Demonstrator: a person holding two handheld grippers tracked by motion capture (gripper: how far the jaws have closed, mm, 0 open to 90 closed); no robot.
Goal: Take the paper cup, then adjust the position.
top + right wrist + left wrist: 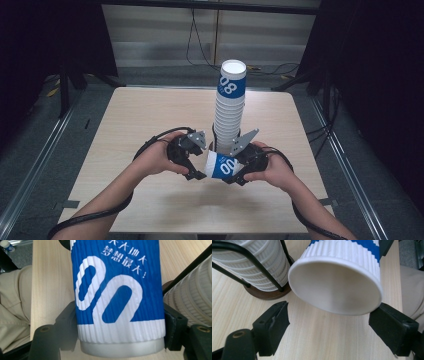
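Note:
A blue-and-white ribbed paper cup (222,166) lies on its side just above the wooden table (140,115), between my two grippers. My right gripper (235,173) is shut on it, one jaw pressing on each side of the cup (117,302) in the right gripper view (120,312). My left gripper (202,163) faces the cup's round white end (337,287). Its jaws stand open (329,311) on either side of that end, the left one clear of it. Behind them a tall stack of the same cups (230,107) stands in a black wire holder on a round wooden base (267,293).
The stack (190,302) and holder stand close to both grippers at the table's middle. The person's trouser leg (412,290) shows past the near table edge. Dark stands and cables (200,55) surround the table on the floor.

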